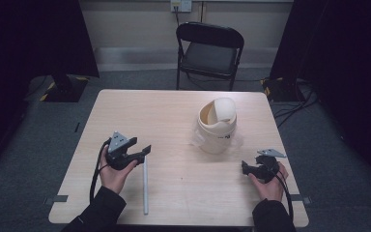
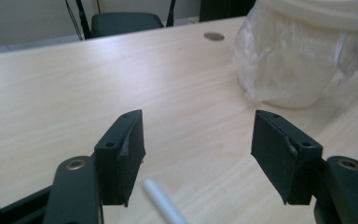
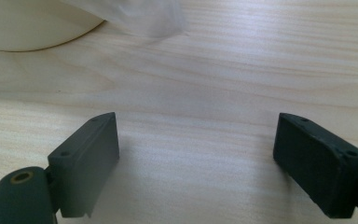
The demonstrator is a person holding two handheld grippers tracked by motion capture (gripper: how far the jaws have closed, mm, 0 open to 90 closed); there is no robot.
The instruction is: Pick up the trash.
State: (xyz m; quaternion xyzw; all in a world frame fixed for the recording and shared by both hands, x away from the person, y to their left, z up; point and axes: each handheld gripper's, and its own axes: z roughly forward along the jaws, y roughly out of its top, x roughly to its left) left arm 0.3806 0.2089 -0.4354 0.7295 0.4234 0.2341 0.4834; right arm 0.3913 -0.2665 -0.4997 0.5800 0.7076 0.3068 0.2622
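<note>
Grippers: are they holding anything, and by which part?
No. The left gripper and right gripper are both open, with nothing between their fingers.

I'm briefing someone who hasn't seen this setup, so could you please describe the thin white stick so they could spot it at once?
On the pale wooden table, look at the near left part, just right of the left gripper. The white stick lies flat there, pointing away from the person. It is slim and straight, unlike the squat cream bin with its plastic liner.

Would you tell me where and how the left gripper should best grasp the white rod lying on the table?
Probably mid-length on the white rod, from above, jaws spanning its thin width: it lies flat on the table, running toward the person. The left gripper is open near its far end.
</note>
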